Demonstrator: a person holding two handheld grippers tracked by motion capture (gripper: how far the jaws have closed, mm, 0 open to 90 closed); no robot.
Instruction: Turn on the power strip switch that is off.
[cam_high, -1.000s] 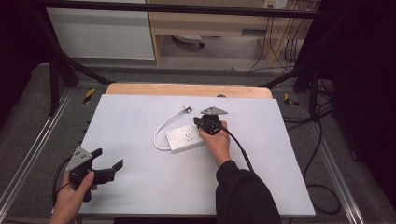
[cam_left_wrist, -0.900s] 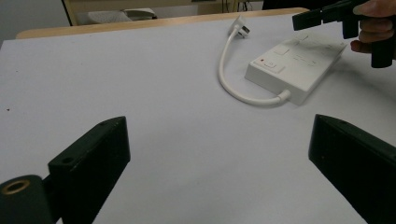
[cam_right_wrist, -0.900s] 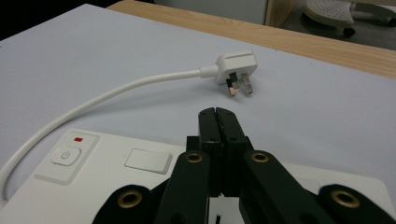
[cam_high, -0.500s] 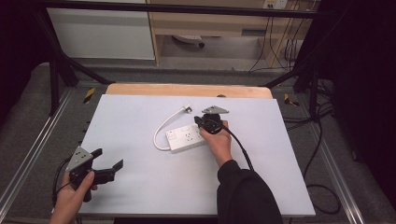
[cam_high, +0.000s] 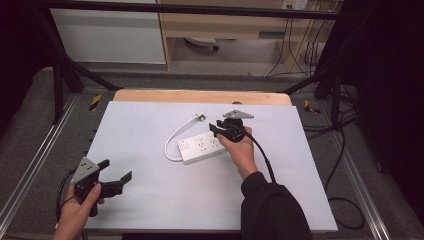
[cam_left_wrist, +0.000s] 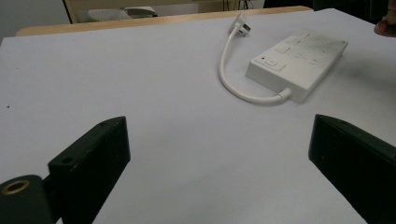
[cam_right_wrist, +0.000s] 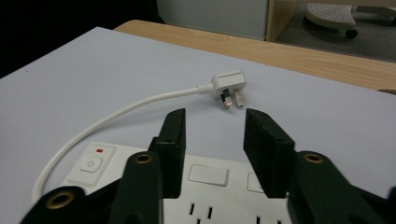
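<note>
A white power strip (cam_high: 201, 147) is lying near the middle of the white table (cam_high: 150, 200), its long axis running diagonally from the switch end, nearer the person's left, to the far-right end. The right gripper (cam_high: 218, 129) is hovering directly over that far end; in the right gripper view its jaws are standing parted with nothing between them, the strip's socket face lying just beneath them. The white plug (cam_right_wrist: 229, 85) is lying ahead of the fingertips, slightly beyond the gap, prongs facing them, with its cord (cam_right_wrist: 116, 114) curving back to the switch end. The left gripper (cam_high: 116, 174) is being held well apart near the table's front-left edge, jaws spread wide and empty, the strip lying far ahead and to its right. The right hand is judged much the nearer for any grasp of plug or strip.
</note>
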